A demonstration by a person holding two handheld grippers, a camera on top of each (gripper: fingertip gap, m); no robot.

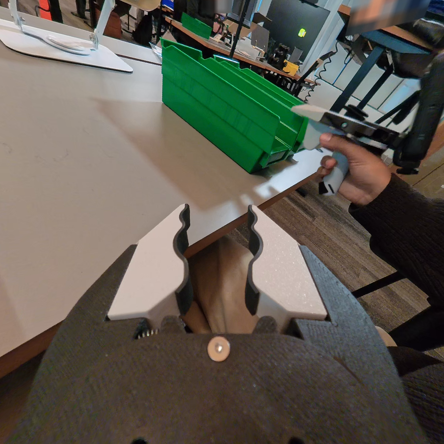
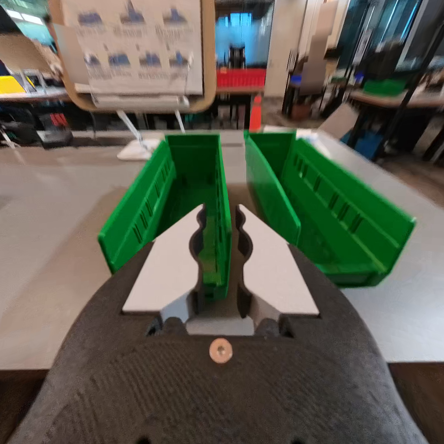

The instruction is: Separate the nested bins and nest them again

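Note:
Two green bins stand apart, side by side on the grey table (image 2: 60,216): a left bin (image 2: 153,206) and a right bin (image 2: 336,211). My right gripper (image 2: 221,207) is open at their near ends. The left bin's right wall (image 2: 222,240) shows between its fingers; I cannot tell whether they touch it. In the left wrist view the bins (image 1: 216,101) lie ahead to the right, and the right gripper (image 1: 307,113) is at their near end, held by a hand (image 1: 360,168). My left gripper (image 1: 218,209) is open and empty over the table's front edge (image 1: 240,218).
A white stand base (image 1: 60,48) sits on the table at the far left; it also shows behind the bins in the right wrist view (image 2: 137,149). Another green bin (image 1: 195,25) lies on a far desk. Carpeted floor (image 1: 324,240) lies beyond the table's edge.

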